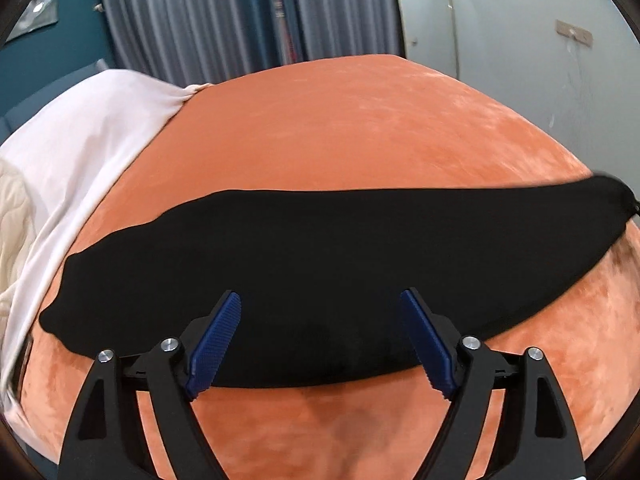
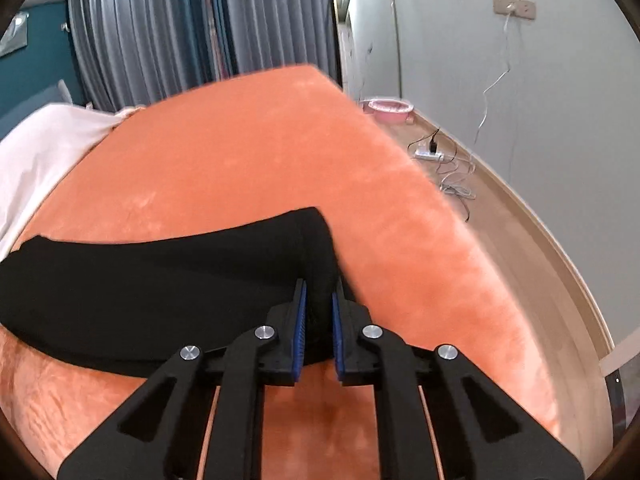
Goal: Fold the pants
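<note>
The black pants [image 1: 312, 256] lie as a long folded strip across the orange bed cover [image 1: 340, 120]. My left gripper [image 1: 320, 300] is open, its blue pads spread wide above the near edge of the pants, holding nothing. In the right wrist view the pants [image 2: 140, 296] stretch to the left, and my right gripper [image 2: 319, 292] is shut on their right end, which is lifted slightly into a fold off the orange cover [image 2: 240, 160].
A white sheet [image 1: 80, 152] and a cream quilt [image 1: 12, 232] lie at the bed's left side. Grey curtains [image 1: 200, 12] hang behind. To the right, the bed edge drops to a wooden floor with a power strip and cables [image 2: 432, 154] and a pink bowl [image 2: 390, 109].
</note>
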`<state>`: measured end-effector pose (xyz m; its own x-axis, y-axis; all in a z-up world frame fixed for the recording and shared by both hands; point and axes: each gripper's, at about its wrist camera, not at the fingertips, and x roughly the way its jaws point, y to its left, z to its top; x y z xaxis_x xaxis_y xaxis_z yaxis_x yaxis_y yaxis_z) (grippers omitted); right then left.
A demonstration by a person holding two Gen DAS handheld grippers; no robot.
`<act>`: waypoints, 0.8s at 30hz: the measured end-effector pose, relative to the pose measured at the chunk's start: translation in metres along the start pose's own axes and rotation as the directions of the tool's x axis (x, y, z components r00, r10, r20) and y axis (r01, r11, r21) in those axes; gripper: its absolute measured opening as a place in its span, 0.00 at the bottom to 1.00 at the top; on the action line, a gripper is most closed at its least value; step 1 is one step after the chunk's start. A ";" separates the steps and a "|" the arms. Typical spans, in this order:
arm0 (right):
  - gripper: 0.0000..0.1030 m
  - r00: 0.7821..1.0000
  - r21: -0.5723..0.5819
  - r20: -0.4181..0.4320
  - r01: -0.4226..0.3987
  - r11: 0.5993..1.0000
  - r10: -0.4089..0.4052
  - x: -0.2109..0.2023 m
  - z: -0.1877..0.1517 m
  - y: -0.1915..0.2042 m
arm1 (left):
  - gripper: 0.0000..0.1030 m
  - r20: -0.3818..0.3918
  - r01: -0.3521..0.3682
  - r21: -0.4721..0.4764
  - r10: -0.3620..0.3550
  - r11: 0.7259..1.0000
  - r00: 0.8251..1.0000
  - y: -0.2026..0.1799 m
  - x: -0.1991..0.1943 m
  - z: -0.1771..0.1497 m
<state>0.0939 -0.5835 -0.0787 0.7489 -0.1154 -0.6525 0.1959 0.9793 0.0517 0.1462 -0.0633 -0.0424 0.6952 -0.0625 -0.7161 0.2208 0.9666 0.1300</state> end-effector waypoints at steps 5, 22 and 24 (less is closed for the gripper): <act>0.34 0.996 0.017 -0.067 -0.053 0.998 0.054 0.023 -0.004 -0.017 | 0.81 -0.067 -0.009 0.013 0.010 1.000 0.998 -0.033 0.005 -0.028; 0.26 0.985 0.103 -0.133 -0.099 0.990 0.113 0.080 0.055 -0.016 | 0.81 -0.088 -0.072 -0.019 0.070 0.997 0.994 -0.027 0.008 -0.048; 0.33 0.996 0.114 -0.053 -0.070 0.991 0.076 0.045 0.046 -0.025 | 0.81 -0.069 -0.086 -0.015 0.085 0.996 0.994 -0.021 0.003 -0.049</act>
<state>0.1517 -0.6204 -0.0749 0.7269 -0.0315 -0.6861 0.2139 0.9596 0.1825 0.1103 -0.0715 -0.0812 0.6623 0.0371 -0.7483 0.1497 0.9721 0.1808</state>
